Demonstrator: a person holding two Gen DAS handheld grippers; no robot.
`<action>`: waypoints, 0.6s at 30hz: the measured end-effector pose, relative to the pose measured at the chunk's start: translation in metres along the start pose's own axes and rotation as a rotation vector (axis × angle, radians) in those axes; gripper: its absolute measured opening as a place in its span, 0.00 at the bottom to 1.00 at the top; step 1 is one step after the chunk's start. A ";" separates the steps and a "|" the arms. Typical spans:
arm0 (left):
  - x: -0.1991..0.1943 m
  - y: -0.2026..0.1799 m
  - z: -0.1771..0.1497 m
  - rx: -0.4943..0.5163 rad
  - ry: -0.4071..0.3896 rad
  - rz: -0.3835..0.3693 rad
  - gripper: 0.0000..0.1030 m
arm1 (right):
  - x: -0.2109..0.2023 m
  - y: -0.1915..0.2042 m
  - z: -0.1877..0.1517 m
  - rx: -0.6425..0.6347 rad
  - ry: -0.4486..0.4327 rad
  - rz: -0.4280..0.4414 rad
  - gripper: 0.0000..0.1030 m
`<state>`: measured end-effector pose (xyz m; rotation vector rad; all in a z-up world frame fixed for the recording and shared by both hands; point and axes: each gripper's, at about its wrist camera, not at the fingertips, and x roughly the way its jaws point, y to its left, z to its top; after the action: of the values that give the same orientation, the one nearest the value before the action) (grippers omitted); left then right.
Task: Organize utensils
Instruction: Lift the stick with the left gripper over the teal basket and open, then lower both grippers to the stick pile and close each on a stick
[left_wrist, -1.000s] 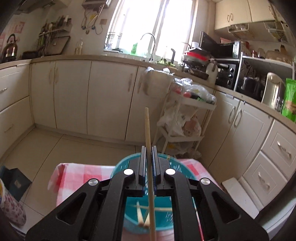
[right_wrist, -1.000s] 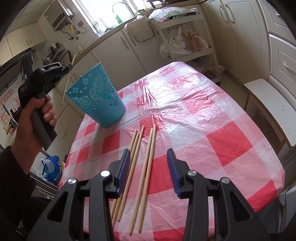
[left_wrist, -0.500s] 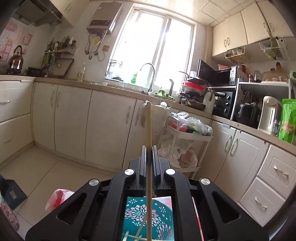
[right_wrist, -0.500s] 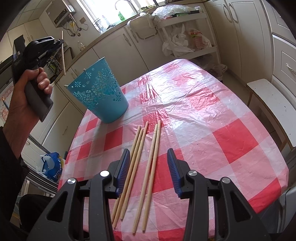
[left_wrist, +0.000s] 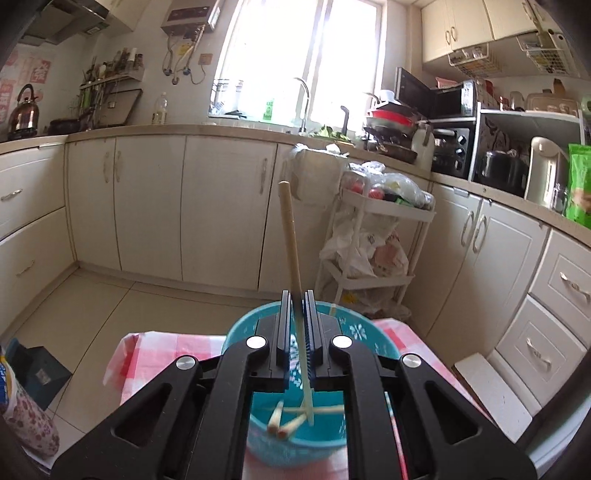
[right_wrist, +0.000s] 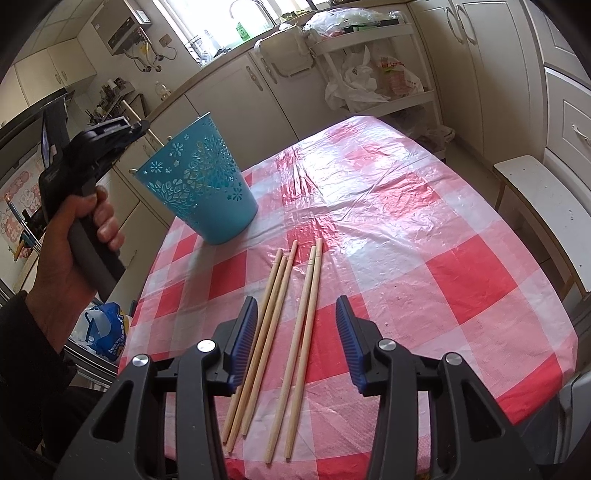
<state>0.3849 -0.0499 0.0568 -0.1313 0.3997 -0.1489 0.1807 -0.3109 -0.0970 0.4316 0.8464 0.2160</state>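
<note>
My left gripper (left_wrist: 298, 295) is shut on a wooden chopstick (left_wrist: 289, 236). It holds the stick upright over the mouth of the blue cut-out bucket (left_wrist: 380, 345), with the lower end down inside. A few chopsticks (left_wrist: 291, 424) lie on the bucket's bottom. In the right wrist view the bucket (right_wrist: 201, 184) stands at the table's far left, with the left gripper (right_wrist: 138, 125) above its rim. My right gripper (right_wrist: 297, 325) is open and hovers low over several loose chopsticks (right_wrist: 295, 325) lying lengthwise on the red-checked tablecloth (right_wrist: 424, 258).
The table's left edge is close beside the bucket. A white bench (right_wrist: 546, 206) stands to the right of the table. A white cart with plastic bags (left_wrist: 369, 251) and kitchen cabinets (left_wrist: 147, 206) lie beyond the far end.
The left gripper lifted the chopstick clear of the bucket, then came back down over its mouth with the stick's end inside. The right gripper stayed open over the loose chopsticks.
</note>
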 end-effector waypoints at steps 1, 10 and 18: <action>-0.004 0.000 -0.003 0.012 0.009 -0.010 0.07 | 0.000 0.000 0.000 -0.003 0.003 -0.001 0.42; -0.042 0.008 -0.019 0.080 0.059 -0.051 0.56 | 0.006 0.001 -0.005 -0.017 0.035 -0.016 0.42; -0.086 0.043 -0.059 -0.037 0.103 -0.038 0.66 | 0.014 0.001 -0.011 -0.052 0.080 -0.052 0.42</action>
<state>0.2886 0.0009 0.0289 -0.1677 0.5026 -0.1858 0.1818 -0.3021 -0.1126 0.3535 0.9275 0.2080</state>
